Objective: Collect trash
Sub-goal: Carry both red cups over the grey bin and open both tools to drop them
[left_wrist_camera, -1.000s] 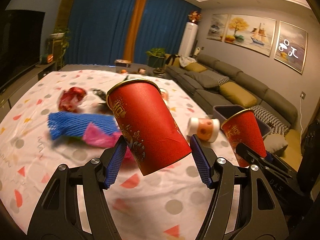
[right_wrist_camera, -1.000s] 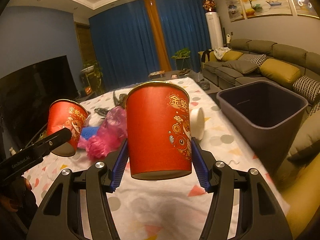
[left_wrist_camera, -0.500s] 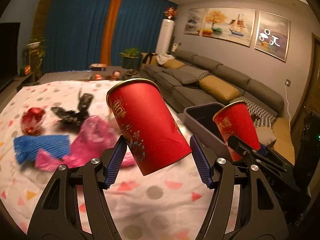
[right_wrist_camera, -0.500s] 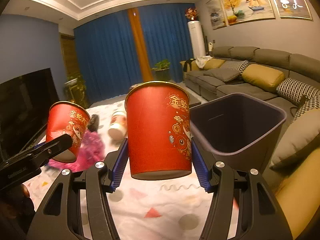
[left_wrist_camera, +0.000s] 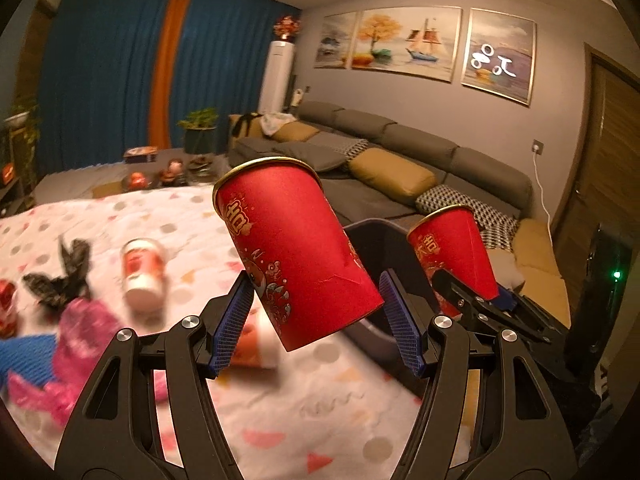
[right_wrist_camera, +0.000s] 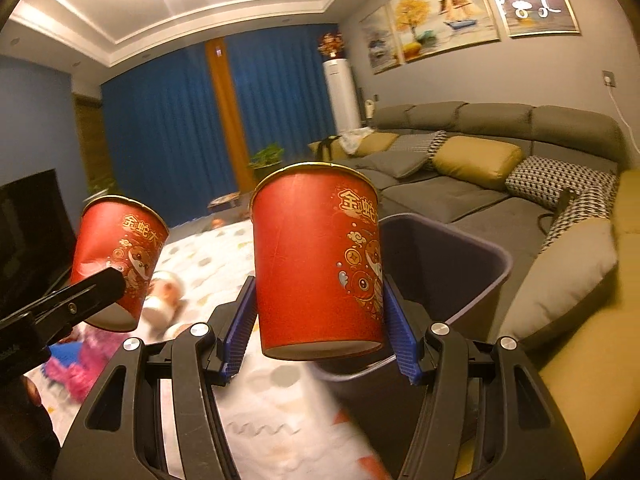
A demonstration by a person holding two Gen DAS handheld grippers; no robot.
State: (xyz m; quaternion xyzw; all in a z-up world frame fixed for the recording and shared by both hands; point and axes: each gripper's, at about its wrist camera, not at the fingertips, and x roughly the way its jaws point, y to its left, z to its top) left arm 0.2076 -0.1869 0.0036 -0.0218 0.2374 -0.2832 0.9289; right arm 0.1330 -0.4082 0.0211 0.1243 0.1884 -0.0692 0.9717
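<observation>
**Evening light in a blue-curtained living room**

A long grey sofa [left_wrist_camera: 420, 156] with mustard cushions [right_wrist_camera: 476, 160] lines the wall beneath three framed paintings [left_wrist_camera: 404, 44]. Deep blue curtains [left_wrist_camera: 108, 76] split by an orange strip close off the far end, beside a white standing air conditioner [right_wrist_camera: 342, 92] and a potted plant [left_wrist_camera: 200, 130].

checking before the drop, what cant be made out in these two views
- Bin inside: right wrist view, the held cup covers its near half; the rest is too dark to tell contents.
- Bin's far rim: left wrist view, both cups block it.
- Litter by the pink bag: left wrist view, motion blur.
</observation>
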